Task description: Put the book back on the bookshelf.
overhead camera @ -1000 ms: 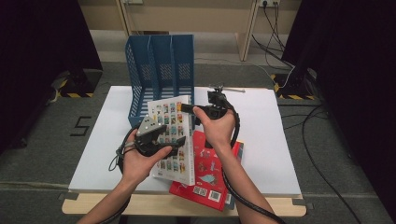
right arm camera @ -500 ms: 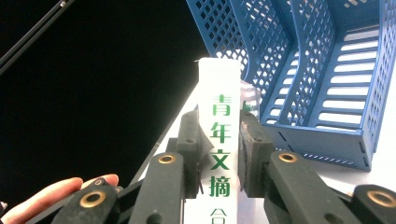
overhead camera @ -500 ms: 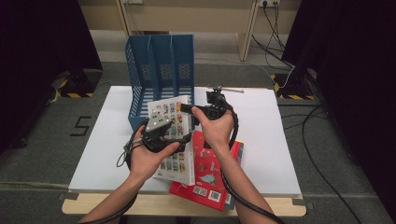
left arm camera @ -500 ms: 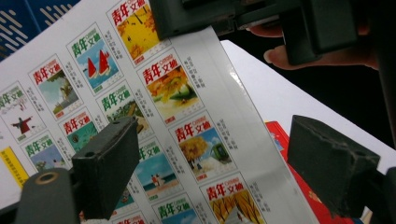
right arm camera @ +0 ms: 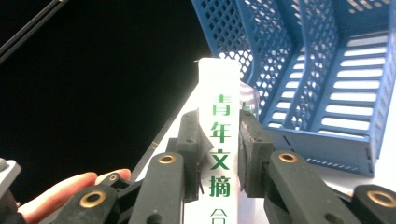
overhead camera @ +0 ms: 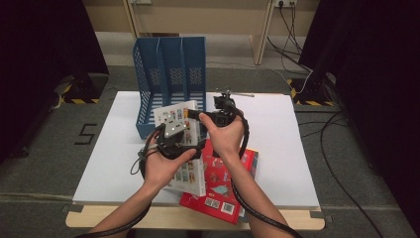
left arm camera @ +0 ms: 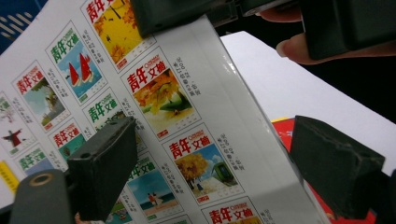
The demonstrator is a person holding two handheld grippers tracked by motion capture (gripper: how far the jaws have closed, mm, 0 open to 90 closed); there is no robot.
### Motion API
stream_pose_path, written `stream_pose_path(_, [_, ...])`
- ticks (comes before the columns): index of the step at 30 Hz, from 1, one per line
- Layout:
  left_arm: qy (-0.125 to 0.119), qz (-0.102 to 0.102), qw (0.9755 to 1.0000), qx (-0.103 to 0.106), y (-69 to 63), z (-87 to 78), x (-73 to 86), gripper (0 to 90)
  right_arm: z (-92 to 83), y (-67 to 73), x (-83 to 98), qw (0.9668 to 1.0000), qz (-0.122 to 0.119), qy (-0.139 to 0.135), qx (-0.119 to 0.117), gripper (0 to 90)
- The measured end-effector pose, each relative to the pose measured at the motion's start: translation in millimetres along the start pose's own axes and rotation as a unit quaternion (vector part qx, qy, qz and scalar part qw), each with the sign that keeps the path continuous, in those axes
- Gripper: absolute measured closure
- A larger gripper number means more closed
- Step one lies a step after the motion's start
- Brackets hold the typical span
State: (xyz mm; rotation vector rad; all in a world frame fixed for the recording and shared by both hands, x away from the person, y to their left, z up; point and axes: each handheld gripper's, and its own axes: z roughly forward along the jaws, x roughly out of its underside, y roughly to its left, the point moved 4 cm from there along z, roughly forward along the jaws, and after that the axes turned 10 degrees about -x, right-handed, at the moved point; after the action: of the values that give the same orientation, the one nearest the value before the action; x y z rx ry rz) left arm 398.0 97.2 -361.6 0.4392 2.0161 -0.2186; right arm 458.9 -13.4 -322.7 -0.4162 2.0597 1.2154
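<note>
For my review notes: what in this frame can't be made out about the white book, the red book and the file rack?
- White book: lower half hidden in the high view by the left hand-held gripper and hand.
- Spine: lower characters cut off by the right gripper view's bottom edge.
- Red book: cover print too small; partly under the forearm.
- Blue file rack: slot bottoms not visible.

- The blue file rack (overhead camera: pixel 171 74) blocks the surface (overhead camera: pixel 114 148) at its far left.
- Right half lies bare (open passage).
- Red book (overhead camera: pixel 223 183) and the lifted white book (overhead camera: pixel 173 115) crowd the near middle.
</note>
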Motion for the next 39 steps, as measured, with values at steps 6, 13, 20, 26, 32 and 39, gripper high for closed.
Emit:
stream_pose_path(6, [-0.011,0.008,0.9997,-0.021,4.9,-4.6,-4.8,14.7,4.5,9.9,-5.5,0.9999,-0.012,-0.012,-0.004,74.5])
stream_pose_path(13, [-0.015,0.013,0.9988,-0.044,9.4,-2.4,-4.5,14.6,10.1,16.9,-10.1,0.9995,-0.021,-0.025,0.001,74.3])
stream_pose_path(20, [-0.021,0.015,0.9981,-0.055,12.8,0.6,-6.8,17.1,13.6,20.2,-10.4,0.9992,-0.021,-0.032,0.006,74.3])
stream_pose_path(26, [-0.017,0.014,0.9979,-0.060,18.6,1.8,-10.4,19.7,13.8,24.9,-13.0,0.9987,-0.028,-0.042,0.008,74.2])
stream_pose_path(32, [-0.016,0.018,0.9975,-0.067,23.9,2.2,-11.1,22.0,15.1,30.1,-14.6,0.9977,-0.045,-0.048,0.013,74.0])
stream_pose_path(39, [-0.016,0.018,0.9967,-0.077,21.5,3.2,-8.9,23.3,17.6,31.2,-12.9,0.9978,-0.044,-0.047,0.019,73.9])
